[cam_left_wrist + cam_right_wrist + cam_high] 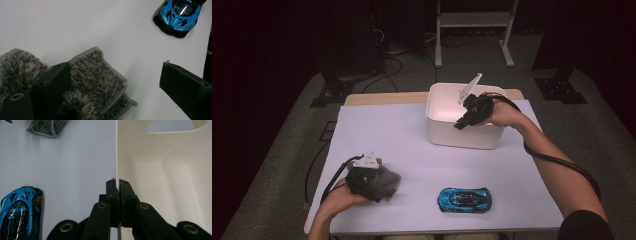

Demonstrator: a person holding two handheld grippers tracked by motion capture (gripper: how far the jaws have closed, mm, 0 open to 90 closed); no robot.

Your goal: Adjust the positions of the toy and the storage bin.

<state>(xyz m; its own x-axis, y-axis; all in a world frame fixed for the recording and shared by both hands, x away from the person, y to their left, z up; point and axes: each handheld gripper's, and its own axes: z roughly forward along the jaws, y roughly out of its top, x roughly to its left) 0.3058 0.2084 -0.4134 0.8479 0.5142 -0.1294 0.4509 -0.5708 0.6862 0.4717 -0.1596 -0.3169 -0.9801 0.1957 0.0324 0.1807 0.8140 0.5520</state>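
A white plastic bin stands at the back right of the table. My right gripper reaches over its near wall and is shut on the thin rim, one pad inside and one outside. The bin's inside is bare where I can see it. At the front left, my left gripper stands open over a grey fluffy cloth. One jaw rests on the cloth and the other hangs over bare table. A blue toy car lies near the front edge, right of the cloth.
A white sheet covers the tabletop. The car sits a short way from the cloth, with open sheet between them. Behind the table are a metal stand and cables on the floor.
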